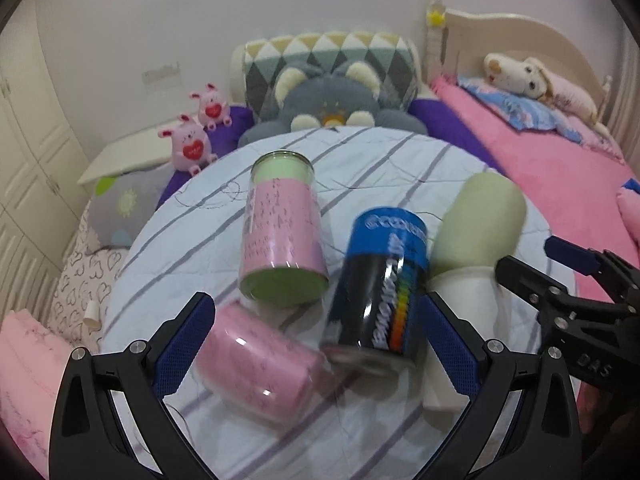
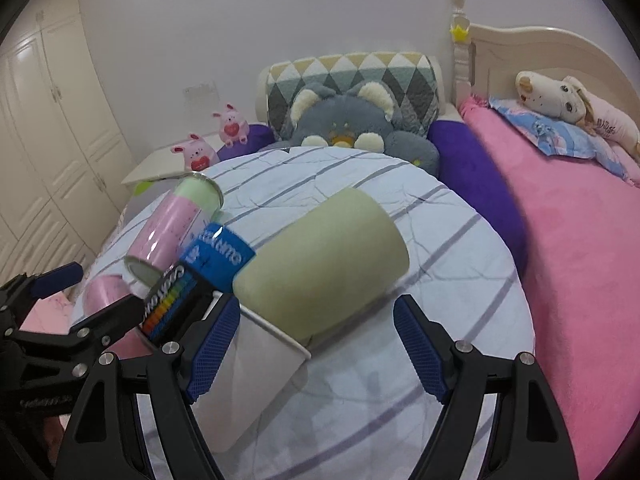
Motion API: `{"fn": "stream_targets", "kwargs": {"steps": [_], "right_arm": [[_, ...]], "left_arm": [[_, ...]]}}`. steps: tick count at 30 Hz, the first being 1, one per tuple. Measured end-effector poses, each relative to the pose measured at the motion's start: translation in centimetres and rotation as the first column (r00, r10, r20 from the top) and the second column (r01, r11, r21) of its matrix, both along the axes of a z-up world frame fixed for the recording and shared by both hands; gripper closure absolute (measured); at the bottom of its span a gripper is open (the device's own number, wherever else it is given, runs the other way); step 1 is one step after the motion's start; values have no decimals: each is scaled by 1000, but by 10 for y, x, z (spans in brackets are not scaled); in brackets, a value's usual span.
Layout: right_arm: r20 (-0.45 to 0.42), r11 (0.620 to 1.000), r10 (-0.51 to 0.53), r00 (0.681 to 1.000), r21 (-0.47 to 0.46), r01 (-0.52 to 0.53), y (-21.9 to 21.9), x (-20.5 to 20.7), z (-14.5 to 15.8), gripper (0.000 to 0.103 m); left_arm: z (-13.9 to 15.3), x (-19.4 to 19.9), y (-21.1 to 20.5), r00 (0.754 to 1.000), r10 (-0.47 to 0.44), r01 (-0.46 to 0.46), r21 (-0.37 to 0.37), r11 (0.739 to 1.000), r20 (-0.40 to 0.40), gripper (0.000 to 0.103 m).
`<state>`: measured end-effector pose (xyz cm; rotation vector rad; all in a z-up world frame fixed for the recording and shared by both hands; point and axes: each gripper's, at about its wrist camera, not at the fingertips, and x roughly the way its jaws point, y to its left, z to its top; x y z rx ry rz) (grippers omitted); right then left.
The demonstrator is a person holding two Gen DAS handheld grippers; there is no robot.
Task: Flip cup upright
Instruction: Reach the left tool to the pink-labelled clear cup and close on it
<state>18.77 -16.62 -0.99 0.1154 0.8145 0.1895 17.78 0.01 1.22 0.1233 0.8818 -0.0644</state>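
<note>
The cup (image 1: 478, 220), pale green with a white section at its open end, lay on its side on a striped quilt (image 1: 360, 152) over a bed. In the left wrist view it rested at the right, its closed green end pointing away from the camera. Just to its left lay a blue and black can (image 1: 380, 284), touching or nearly touching it. Further left lay a pink tube (image 1: 280, 232) with green ends, and in front of that a second pink cylinder (image 1: 256, 364), blurred. The left gripper (image 1: 316, 348) was open, its blue pads spread wide around the can and the pink cylinder, gripping nothing. The right gripper (image 1: 536, 264) showed at the right edge, just beside the cup.

In the right wrist view the cup (image 2: 320, 256) lay between the blue pads of the right gripper (image 2: 316, 344), which stood open and apart from it. The can (image 2: 192, 284) and pink tube (image 2: 176, 224) lay to the left, with the left gripper (image 2: 76, 296) open beside them. A grey plush (image 2: 344, 124) sat beyond the quilt (image 2: 440, 248).
</note>
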Motion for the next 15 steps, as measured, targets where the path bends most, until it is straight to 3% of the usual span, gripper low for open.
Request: {"fn": "stream_targets", "kwargs": {"steps": [7,15], "right_arm": [[-149,999,10,989,33,-5,0,33,3,22],[-289,1000,-27,957,8,31,-3,64,8,22]], "left_arm": [[4,51,5,986,45,-42,22,999,-161,1],[-10,103,10,935,115,-92,86,992,-336,1]]}}
